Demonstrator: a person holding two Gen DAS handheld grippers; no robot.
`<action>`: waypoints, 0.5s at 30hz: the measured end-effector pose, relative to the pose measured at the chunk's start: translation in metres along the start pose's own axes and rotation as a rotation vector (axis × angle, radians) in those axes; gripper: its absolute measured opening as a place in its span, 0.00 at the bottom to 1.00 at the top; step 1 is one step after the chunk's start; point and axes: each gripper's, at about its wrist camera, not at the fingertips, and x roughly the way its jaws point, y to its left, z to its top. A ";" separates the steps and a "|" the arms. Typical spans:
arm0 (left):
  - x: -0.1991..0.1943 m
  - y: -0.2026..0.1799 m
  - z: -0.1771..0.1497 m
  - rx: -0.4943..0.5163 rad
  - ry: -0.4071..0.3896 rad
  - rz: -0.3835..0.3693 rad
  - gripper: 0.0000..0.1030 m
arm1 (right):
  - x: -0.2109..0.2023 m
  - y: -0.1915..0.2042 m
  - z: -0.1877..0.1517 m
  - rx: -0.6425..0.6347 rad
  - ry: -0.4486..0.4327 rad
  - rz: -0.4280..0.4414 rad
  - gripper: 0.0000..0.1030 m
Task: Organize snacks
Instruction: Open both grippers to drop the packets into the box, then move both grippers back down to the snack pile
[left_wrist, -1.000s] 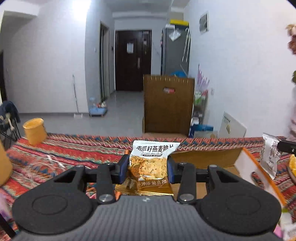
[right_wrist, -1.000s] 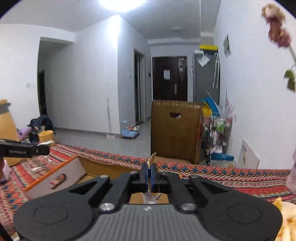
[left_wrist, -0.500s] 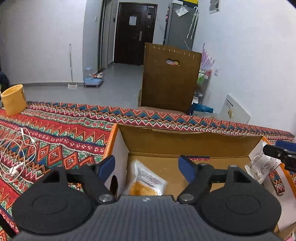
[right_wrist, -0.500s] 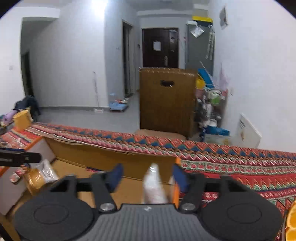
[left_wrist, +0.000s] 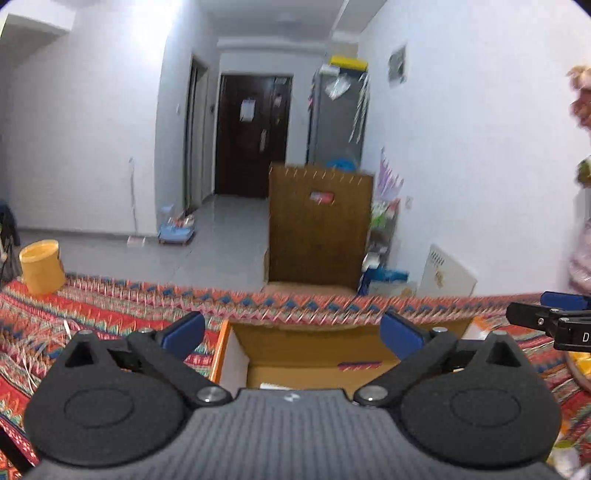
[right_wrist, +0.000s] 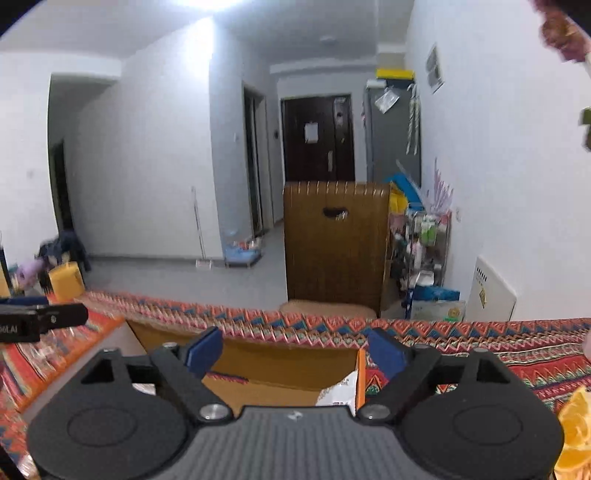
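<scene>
Jaws of left gripper and right gripper are opening wide, empty, above the cardboard box.

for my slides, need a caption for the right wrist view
Right gripper, jaws opening and empty, above an open cardboard box holding a white snack packet on a patterned tablecloth.

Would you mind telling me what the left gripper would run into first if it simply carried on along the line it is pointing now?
Probably the far inner wall of the cardboard box. The left gripper, its jaws opening with nothing between them, points slightly downward over the open box; depth is unclear.
</scene>
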 end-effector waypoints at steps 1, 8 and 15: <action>-0.011 -0.002 0.002 0.012 -0.013 -0.003 1.00 | -0.012 0.003 0.002 -0.001 -0.019 0.004 0.99; -0.116 -0.014 -0.005 0.077 -0.125 -0.026 1.00 | -0.104 0.025 -0.005 -0.037 -0.108 0.007 1.00; -0.232 -0.017 -0.046 0.096 -0.210 -0.093 1.00 | -0.203 0.044 -0.028 -0.050 -0.172 -0.007 1.00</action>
